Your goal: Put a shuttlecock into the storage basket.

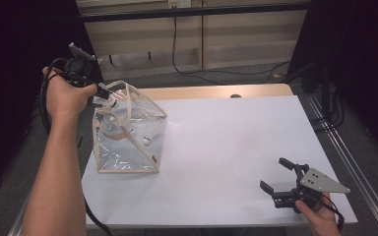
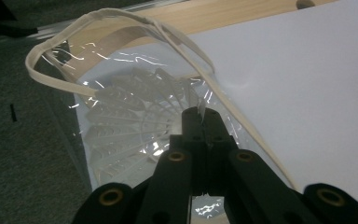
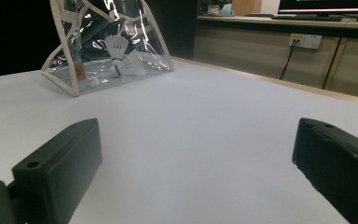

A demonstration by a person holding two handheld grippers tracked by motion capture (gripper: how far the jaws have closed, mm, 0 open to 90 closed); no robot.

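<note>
At this moment we had the left claw [image 1: 100, 92] up at the upper left of the high view, its jaws closed all the way on the top edge of the clear bag [image 1: 128, 132]. In the left gripper view the two black jaws met with a sliver of the transparent film pinched between their tips, and the cream trim [image 2: 121, 18] of the bag's mouth arched open above them. Through that mouth we could see white shuttlecocks [image 2: 135, 116] lying inside; in the right gripper view they [image 3: 118, 51] sat low in the bag at the upper left of the frame.

The bag stood on the white worktop [image 1: 226, 147] at its left edge, left of centre in the high view, tilted and pulled up toward the left claw. The right claw [image 1: 276, 175] rested low over the worktop at the lower right of the high view, jaws spread wide with nothing between them, well apart from the bag.

We judged the step in hand to be holding the bag's mouth open so its contents could be reached. The next move, as we read it, called for the right claw to cross the worktop toward the bag and enter the opening from above without pushing the thin film shut, while the left claw held its pinch steady; a slip there would likely let the mouth sag.
</note>
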